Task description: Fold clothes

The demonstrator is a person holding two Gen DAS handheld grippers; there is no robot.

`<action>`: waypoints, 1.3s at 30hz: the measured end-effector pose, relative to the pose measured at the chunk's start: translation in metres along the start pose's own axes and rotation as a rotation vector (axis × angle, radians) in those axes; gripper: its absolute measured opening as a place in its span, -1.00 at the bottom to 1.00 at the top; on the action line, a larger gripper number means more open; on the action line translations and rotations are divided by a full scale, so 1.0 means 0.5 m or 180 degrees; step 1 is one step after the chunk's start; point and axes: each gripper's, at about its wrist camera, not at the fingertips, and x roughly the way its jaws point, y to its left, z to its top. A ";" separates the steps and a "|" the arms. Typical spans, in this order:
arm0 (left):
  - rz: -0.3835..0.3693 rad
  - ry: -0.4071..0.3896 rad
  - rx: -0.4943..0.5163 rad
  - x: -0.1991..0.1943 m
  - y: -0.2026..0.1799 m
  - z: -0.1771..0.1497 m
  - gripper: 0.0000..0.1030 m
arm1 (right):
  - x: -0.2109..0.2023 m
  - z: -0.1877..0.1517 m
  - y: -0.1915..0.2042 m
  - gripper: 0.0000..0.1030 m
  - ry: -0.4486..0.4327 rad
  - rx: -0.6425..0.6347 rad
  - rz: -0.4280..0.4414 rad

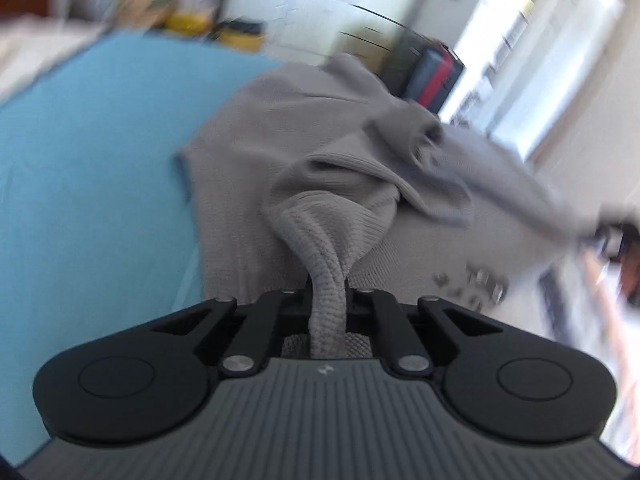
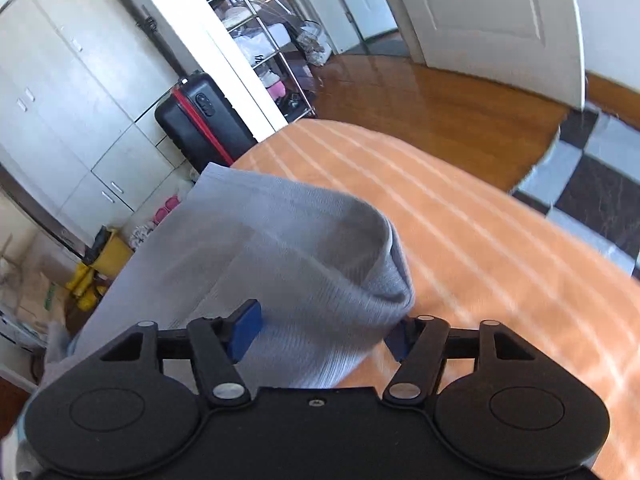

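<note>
Left hand-held gripper [image 1: 326,304] clenched on a bunched rope of grey knit sweater [image 1: 280,152]; rest of garment spreads fwd over blue sheet [image 1: 88,184]. Right hand-held gripper [image 2: 320,332] jaws wide apart, blue pads either side of a thick rolled fold of same sweater w/ fine ribbed weave, above orange striped cover [image 2: 500,240]. Black suitcase [image 2: 200,120] w/ red stripe beyond.
</note>
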 end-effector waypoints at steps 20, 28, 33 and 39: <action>-0.0144 -0.0616 0.0079 -0.281 -0.005 -0.044 -0.91 | -0.319 -0.019 -0.049 -0.87 -0.0493 -0.1182 0.0101; -0.0404 -0.0919 0.0144 -0.451 -0.015 -0.108 -0.92 | -0.461 -0.116 -0.124 -0.87 -0.0419 -0.0968 0.0202; -0.0031 -0.0079 0.0346 -0.444 0.015 -0.135 -0.91 | -0.568 -0.171 -0.141 -0.87 -0.0453 -0.1424 0.0098; 0.0023 0.0501 0.0373 -0.391 0.037 -0.148 -0.91 | -0.606 -0.242 -0.171 -0.87 -0.0513 -0.1636 -0.0235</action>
